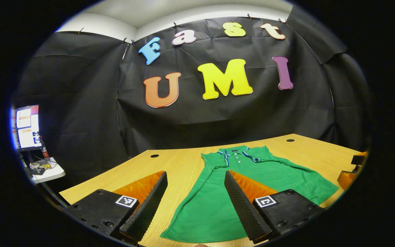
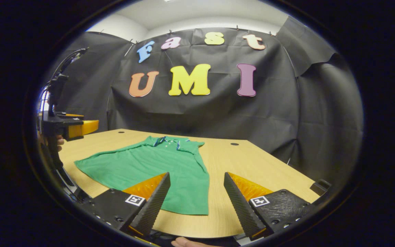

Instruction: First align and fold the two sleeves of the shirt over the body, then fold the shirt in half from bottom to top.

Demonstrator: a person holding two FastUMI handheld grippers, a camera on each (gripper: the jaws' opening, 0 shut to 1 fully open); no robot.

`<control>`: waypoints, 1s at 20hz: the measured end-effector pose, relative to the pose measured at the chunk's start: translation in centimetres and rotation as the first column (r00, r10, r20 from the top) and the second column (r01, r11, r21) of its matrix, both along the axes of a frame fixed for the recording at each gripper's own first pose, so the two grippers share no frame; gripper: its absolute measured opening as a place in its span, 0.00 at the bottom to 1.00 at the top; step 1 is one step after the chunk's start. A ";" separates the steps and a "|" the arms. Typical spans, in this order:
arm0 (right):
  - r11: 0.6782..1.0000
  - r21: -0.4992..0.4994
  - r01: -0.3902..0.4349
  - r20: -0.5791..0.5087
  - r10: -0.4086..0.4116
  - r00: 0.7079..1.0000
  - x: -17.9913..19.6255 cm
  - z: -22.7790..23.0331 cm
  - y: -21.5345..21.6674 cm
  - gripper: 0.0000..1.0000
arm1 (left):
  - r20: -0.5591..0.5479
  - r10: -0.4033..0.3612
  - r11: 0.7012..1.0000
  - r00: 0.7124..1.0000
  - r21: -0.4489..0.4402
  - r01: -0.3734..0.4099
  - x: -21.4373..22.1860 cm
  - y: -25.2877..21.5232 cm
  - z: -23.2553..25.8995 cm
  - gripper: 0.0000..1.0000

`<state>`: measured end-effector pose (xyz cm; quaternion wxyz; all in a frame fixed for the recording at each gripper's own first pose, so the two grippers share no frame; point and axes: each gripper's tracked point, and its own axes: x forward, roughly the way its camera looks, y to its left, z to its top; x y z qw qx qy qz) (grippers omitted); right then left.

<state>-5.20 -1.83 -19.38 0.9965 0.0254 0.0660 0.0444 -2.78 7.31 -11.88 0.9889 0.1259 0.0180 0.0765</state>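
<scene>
In the left gripper view, a monitor [image 1: 26,127] glows at the far left edge above a small white side table [image 1: 48,171] with a few small items on it. The left tool [image 1: 195,192] hovers over the near edge of the wooden surface [image 1: 180,164], released, its two fingers spread wide and touching nothing. Between and beyond those fingers lies the green shirt [image 1: 252,178], spread flat on the surface with its collar [image 1: 237,154] toward the far edge and its hem toward the near edge. The shirt body fans out to the right, reaching close to the right edge of the surface. At the far right of this view the right tool [image 1: 350,173] shows in part, near the right edge of the surface; from here I cannot tell how its fingers stand.

In the right gripper view, the left tool [image 2: 77,128] appears at the far left, held above the left edge of the surface [image 2: 259,164], with a hand [image 2: 59,142] just behind it. The shirt [image 2: 149,164] lies left of centre, collar [image 2: 168,140] toward the far edge, hem near the near edge. The right tool [image 2: 197,192] hangs released over the near edge, fingers wide apart: the left finger sits over the shirt's hem corner, the right finger over bare wood. Two dark round holes [image 2: 234,144] mark the surface near its far edge.
</scene>
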 end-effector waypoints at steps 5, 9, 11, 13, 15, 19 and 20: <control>1.000 -0.014 0.002 -0.037 -0.003 0.999 0.2 -2.0 0.5 0.95 | -0.057 0.036 0.997 0.998 -0.062 -0.039 -0.6 2.1 -4.2 1.00; 1.000 -0.005 -0.006 -0.076 0.005 0.997 0.6 -3.8 0.8 0.96 | -0.099 0.052 0.991 0.994 -0.119 -0.064 -0.3 3.2 -6.8 1.00; 1.000 -0.006 0.011 -0.092 -0.011 0.996 0.9 -4.4 0.3 0.95 | -0.117 0.052 0.990 0.992 -0.122 -0.066 -0.4 3.4 -8.3 1.00; 1.000 0.008 0.021 -0.106 -0.020 0.994 1.1 -4.9 -0.1 0.95 | -0.129 0.041 0.991 0.991 -0.123 -0.057 -0.4 3.3 -9.3 1.00; 0.999 0.013 0.029 -0.115 -0.028 0.993 1.3 -5.3 -0.3 0.95 | -0.148 0.032 0.991 0.988 -0.123 -0.051 -0.3 3.2 -10.2 1.00; 0.999 0.024 0.031 -0.142 -0.027 0.989 1.2 -5.8 -0.3 0.95 | -0.172 0.038 0.989 0.984 -0.135 -0.062 -0.6 3.8 -10.9 1.00; 0.999 0.026 0.029 -0.138 -0.025 0.990 1.0 -5.6 -0.3 0.96 | -0.164 0.047 0.990 0.985 -0.123 -0.068 -0.7 4.2 -10.6 1.00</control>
